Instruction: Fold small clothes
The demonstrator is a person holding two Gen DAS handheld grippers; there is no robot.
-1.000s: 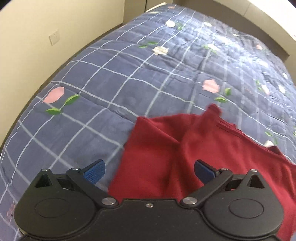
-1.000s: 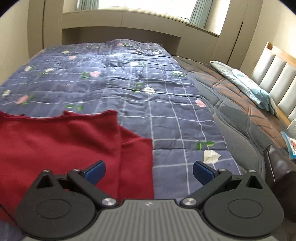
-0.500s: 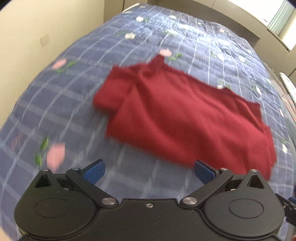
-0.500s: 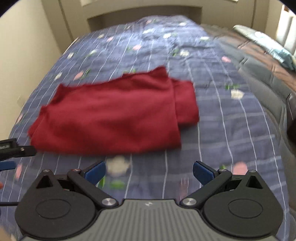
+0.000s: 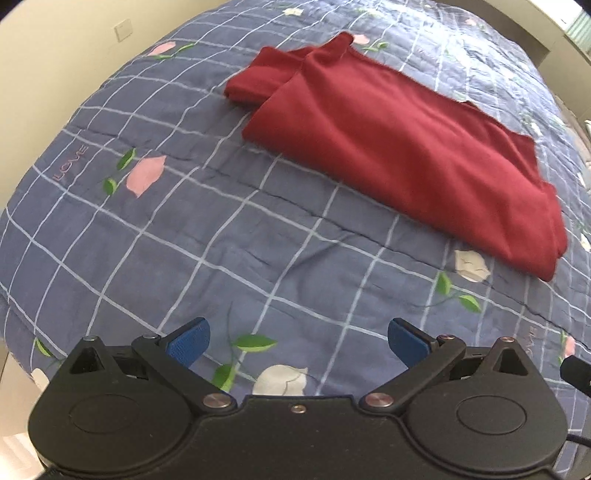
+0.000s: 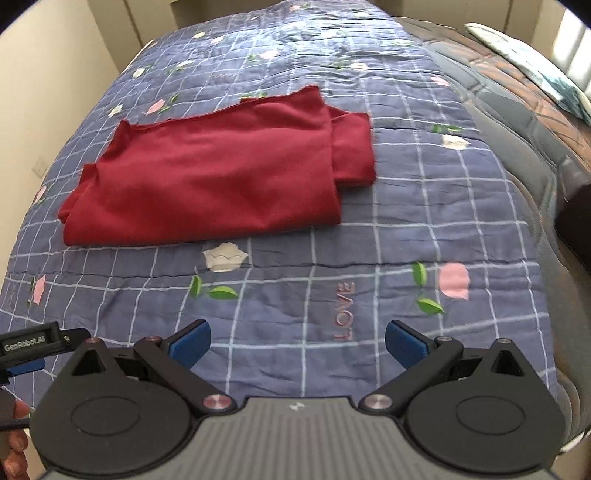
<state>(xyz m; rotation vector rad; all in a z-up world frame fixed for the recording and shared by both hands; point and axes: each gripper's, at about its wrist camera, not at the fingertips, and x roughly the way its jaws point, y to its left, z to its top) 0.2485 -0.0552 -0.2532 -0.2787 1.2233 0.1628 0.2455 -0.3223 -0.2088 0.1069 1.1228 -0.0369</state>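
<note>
A dark red garment (image 5: 391, 147) lies folded flat on the blue checked quilt (image 5: 184, 221); it also shows in the right wrist view (image 6: 221, 173), with a smaller folded part sticking out at its right end (image 6: 351, 144). My left gripper (image 5: 297, 343) is open and empty, held above the quilt well short of the garment. My right gripper (image 6: 297, 343) is open and empty too, over the quilt (image 6: 369, 295) near the bed's foot. The left gripper's tip shows at the left edge of the right wrist view (image 6: 33, 343).
A cream wall with a socket (image 5: 122, 31) runs along the bed's left side. A brown padded cover (image 6: 517, 110) and a pillow (image 6: 535, 66) lie at the right. The bed's edge drops off at the near left (image 5: 11, 295).
Both grippers have pulled back from the garment toward the foot of the bed. The garment, close under them a second ago, now lies folded some way ahead.
</note>
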